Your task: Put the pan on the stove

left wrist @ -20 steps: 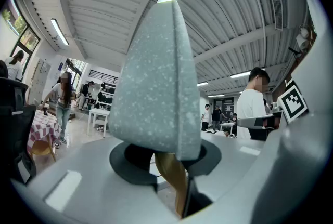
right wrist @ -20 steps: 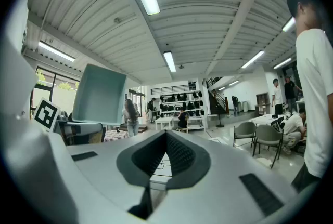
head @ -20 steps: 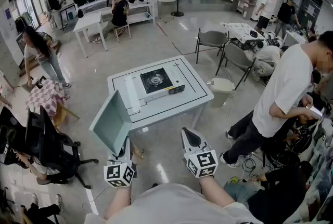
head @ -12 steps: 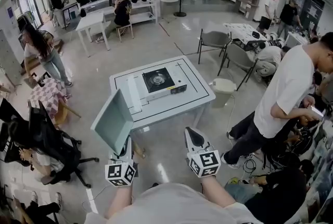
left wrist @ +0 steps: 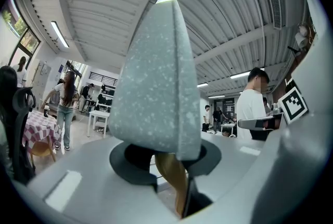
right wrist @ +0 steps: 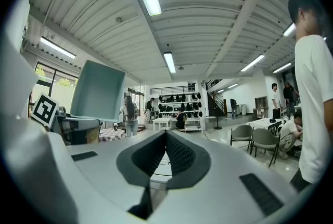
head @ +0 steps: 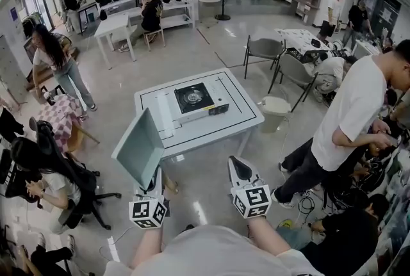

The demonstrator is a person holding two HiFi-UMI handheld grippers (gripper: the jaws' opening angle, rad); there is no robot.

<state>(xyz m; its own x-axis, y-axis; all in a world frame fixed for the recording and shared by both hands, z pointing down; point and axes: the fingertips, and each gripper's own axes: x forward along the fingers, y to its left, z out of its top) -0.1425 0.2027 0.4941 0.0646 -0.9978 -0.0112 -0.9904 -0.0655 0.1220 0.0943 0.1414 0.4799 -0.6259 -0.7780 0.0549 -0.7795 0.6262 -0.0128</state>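
Note:
A square pale green pan (head: pixel 139 150) stands on edge in the air, short of the white table's (head: pixel 237 116) near left corner. My left gripper (head: pixel 155 180) is shut on its wooden handle (left wrist: pixel 174 181) from below. In the left gripper view the speckled pan (left wrist: pixel 156 82) rises edge-on straight above the jaws. The black single-burner stove (head: pixel 194 100) sits at the middle of the table, well beyond the pan. My right gripper (head: pixel 238 168) is level with the left one, shut and holding nothing. From the right gripper (right wrist: pixel 166 137) view the pan (right wrist: pixel 98 90) shows at the left.
A person in a white T-shirt (head: pixel 349 121) stands close on the right of the table. A pale bin (head: pixel 274 108) and grey chairs (head: pixel 261 47) lie beyond the table's right side. A black office chair (head: pixel 57 172) with a seated person stands at the left.
Both grippers and the pan have hardly moved, only a little to the right in view. The woman at the far left has walked a few steps.

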